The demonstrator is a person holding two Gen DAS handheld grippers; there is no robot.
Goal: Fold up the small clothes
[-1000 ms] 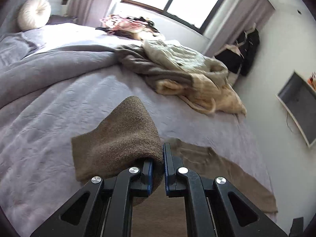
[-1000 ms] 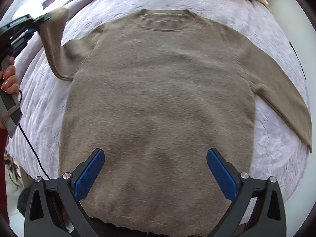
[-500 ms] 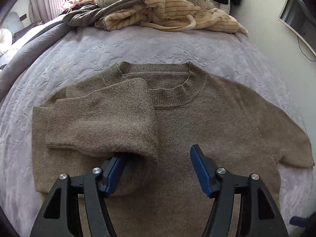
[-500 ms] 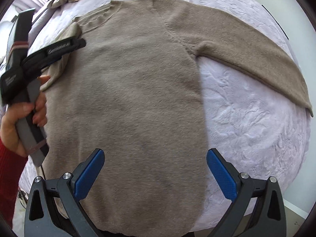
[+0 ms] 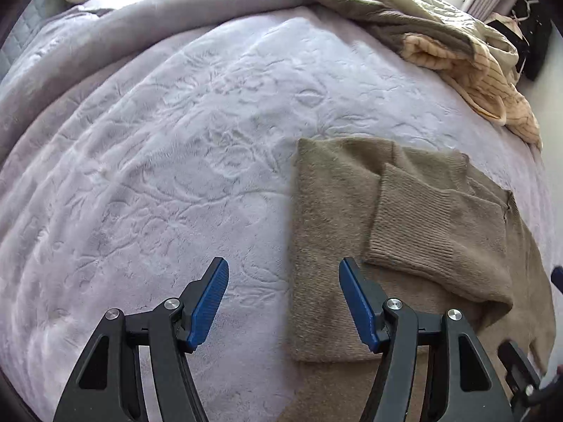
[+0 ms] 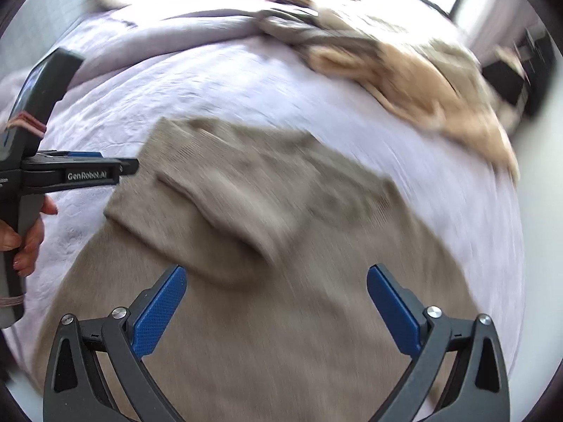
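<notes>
Now the left tool (image 5: pixel 283 302) tilts steeply down over the bed (image 5: pixel 169 147), its jaws having just opened, parted with nothing between them. Its hand (image 6: pixel 21 242) grips the handle at the left. The right tool (image 6: pixel 276 311) gapes wide and empty above the brown sweater (image 6: pixel 267 316), whose sleeve (image 5: pixel 440 232) lies folded across its chest.

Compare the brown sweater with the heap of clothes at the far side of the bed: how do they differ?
The brown sweater lies spread flat on the bed, one sleeve folded across its front; the heap of clothes is crumpled and unsorted. The sweater is one plain brown; the heap mixes cream, olive and grey-brown. The sweater is near both tools; the heap is beyond it. Both rest on the same lilac bedspread.
</notes>
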